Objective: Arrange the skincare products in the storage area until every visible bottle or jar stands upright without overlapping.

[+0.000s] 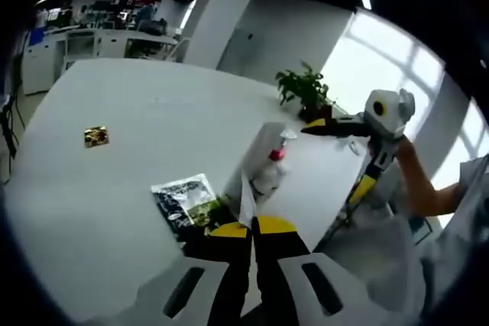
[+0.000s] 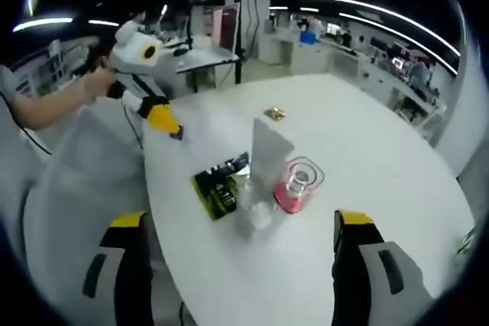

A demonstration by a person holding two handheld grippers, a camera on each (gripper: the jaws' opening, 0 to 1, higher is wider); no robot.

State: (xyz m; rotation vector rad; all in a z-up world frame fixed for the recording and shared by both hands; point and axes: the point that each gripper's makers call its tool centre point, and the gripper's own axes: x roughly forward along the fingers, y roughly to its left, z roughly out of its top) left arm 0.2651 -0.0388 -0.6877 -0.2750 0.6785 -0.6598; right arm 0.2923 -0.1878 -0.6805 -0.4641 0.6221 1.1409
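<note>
A pump bottle with a pink collar (image 1: 276,155) (image 2: 295,187) stands beside a small clear bottle (image 1: 267,182) (image 2: 257,211) and a tall white box (image 1: 262,148) (image 2: 269,150) on the white table (image 1: 137,112) (image 2: 382,158). A black-and-green sachet (image 1: 186,202) (image 2: 220,185) lies flat next to them. My left gripper (image 1: 251,227) (image 2: 173,129) is shut, its yellow tips a short way off from the group. My right gripper (image 2: 241,219) (image 1: 321,125) hangs above the cluster with its jaws wide apart and nothing between them.
A small gold packet (image 1: 96,137) (image 2: 275,114) lies alone farther out on the table. A potted plant (image 1: 306,91) stands at the table's far edge. A person's arm (image 1: 420,188) holds the right gripper. Desks and office furniture sit beyond the table.
</note>
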